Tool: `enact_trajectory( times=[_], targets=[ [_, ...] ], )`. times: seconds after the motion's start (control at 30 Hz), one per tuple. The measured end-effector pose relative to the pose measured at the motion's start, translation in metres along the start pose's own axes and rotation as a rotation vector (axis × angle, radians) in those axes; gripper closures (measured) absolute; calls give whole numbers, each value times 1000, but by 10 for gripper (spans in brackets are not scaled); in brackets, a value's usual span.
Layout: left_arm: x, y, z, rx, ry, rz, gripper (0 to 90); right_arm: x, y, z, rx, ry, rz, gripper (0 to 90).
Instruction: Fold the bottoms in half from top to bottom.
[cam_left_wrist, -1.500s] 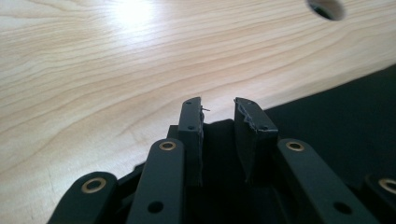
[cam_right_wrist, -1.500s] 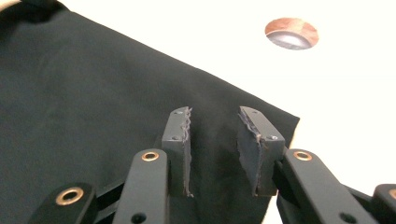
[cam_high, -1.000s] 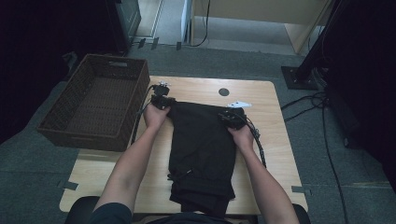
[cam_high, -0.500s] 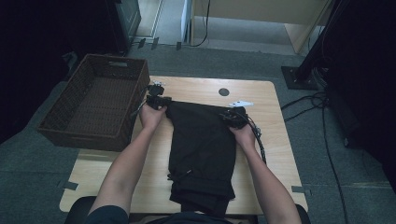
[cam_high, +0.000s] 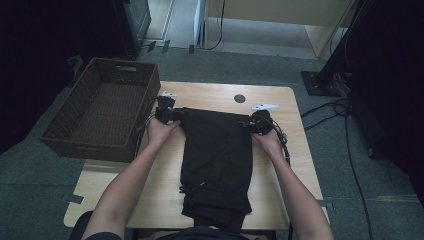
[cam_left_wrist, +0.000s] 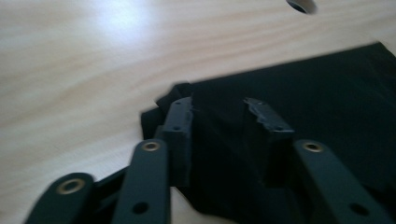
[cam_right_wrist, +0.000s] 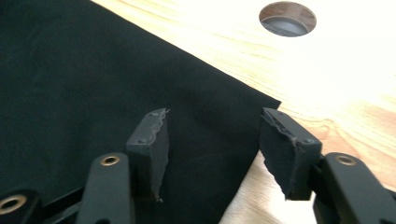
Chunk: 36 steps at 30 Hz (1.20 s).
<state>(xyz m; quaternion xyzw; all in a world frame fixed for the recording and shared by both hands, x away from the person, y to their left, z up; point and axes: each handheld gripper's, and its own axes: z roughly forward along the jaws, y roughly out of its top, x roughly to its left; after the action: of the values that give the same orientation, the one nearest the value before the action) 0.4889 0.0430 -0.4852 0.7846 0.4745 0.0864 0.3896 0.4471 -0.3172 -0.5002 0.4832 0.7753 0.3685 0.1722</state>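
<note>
A folded black garment (cam_high: 217, 160), matte woven cloth, lies flat on the pale wood-grain table (cam_high: 300, 165). The left gripper (cam_high: 172, 115) and right gripper (cam_high: 254, 125) sit at its far corners, their jaws just opening, pads clear of the fabric.

Wooden table (cam_high: 295, 150) — black folded trousers (cam_high: 217, 160) lying flat.

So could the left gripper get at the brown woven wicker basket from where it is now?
Probably yes. The left gripper sits at the black folded garment's far corner, jaws open and holding nothing, and the brown woven wicker basket stands just beside it with nothing between.
</note>
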Motion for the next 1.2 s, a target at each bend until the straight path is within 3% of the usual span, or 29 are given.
enact_trajectory(
  times=[0.13,0.2,0.27,0.47,0.63,0.8,0.9,0.97,1.0,1.07,1.13,1.2],
  targets=[
    [0,-6,9,28,11,20,461,-2,0,3,-7,4,31,379],
    [1,-7,12,33,13,20,444,-2,-1,6,-2,-1,36,369],
    [1,-11,18,39,-9,9,426,0,-2,12,26,10,77,357],
    [-1,-13,23,16,-21,12,360,4,-4,18,23,0,70,356],
    [-7,-14,25,22,-9,53,316,10,-7,21,-7,-11,28,378],
    [-15,-15,27,22,-18,76,385,17,-9,23,-36,-15,24,477],
    [-18,-15,28,27,-29,95,472,20,-9,23,-37,-10,22,504],
    [-19,-15,29,26,-54,101,552,21,-8,24,-36,-8,23,524],
    [-19,-15,29,28,-63,92,552,21,-8,24,-33,-6,23,539],
    [-18,-14,30,32,-88,74,641,23,-7,24,-23,1,28,592],
    [-20,-14,33,50,-141,67,693,25,-5,24,-10,21,33,701],
    [-22,-13,33,61,-141,82,728,25,-5,24,-11,48,55,761]
  ],
)
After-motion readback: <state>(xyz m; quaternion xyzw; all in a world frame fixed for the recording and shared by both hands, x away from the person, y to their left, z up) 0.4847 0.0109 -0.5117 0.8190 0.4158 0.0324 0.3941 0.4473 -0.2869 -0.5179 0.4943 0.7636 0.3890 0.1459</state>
